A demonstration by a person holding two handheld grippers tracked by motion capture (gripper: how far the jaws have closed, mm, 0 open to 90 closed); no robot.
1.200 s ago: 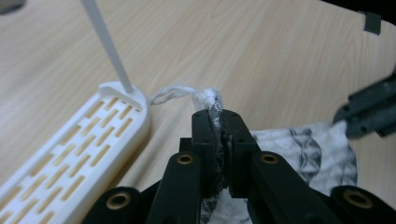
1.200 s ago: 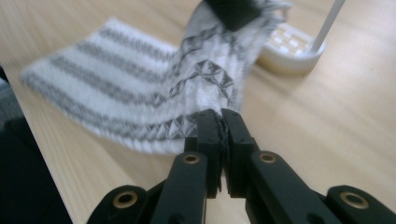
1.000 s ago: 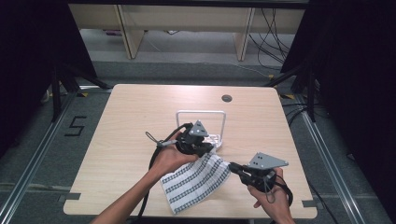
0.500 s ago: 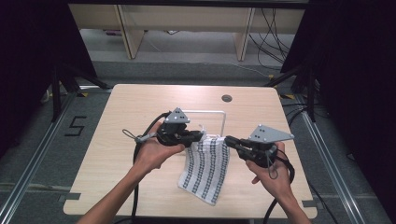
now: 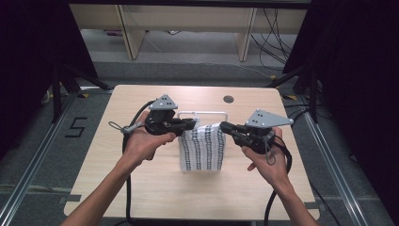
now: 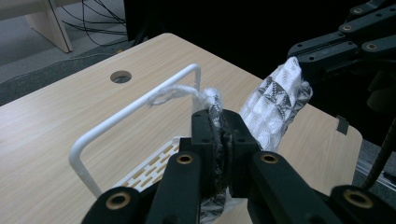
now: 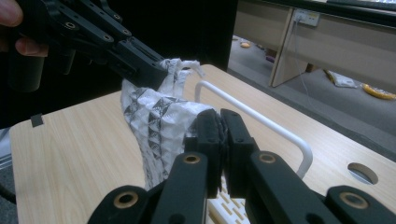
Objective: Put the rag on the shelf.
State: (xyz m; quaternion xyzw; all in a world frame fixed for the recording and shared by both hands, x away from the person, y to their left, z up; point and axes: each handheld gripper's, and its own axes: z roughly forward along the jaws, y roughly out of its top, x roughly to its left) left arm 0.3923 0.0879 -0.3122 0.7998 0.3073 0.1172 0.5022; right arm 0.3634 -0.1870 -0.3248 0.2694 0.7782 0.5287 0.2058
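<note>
On the left of the high view, the person's left hand (image 5: pixel 146 143) is holding the left gripper (image 5: pixel 192 124) raised above the bench (image 5: pixel 117 179), its jaws clamped tight on one top corner of the patterned cloth (image 5: pixel 202 148); the left gripper view is showing the fabric bunched between the black pads with a frayed white thread trailing off. A second ago that cloth was lying slumped and crooked on the bench surface in front of the white wire rack (image 5: pixel 203 113); now both hands have come up and apart, and it is hanging as a flat, nearly square panel between the two grippers, just in front of the rack's upper bar. Moving right, the cloth's other top corner is being pinched by the right gripper (image 5: pixel 225 127), jaws likewise closed on fabric, as the right gripper view is making plain, with the rack's rail (image 7: pixel 261 122) running just behind. The right hand (image 5: pixel 268 160) is carrying it at about the same level as the left. Judging by this, the lift and spread are done and the work is probably moving to draping the cloth over the rack bar, which calls for carrying it forward while keeping the top edge taut and level.
</note>
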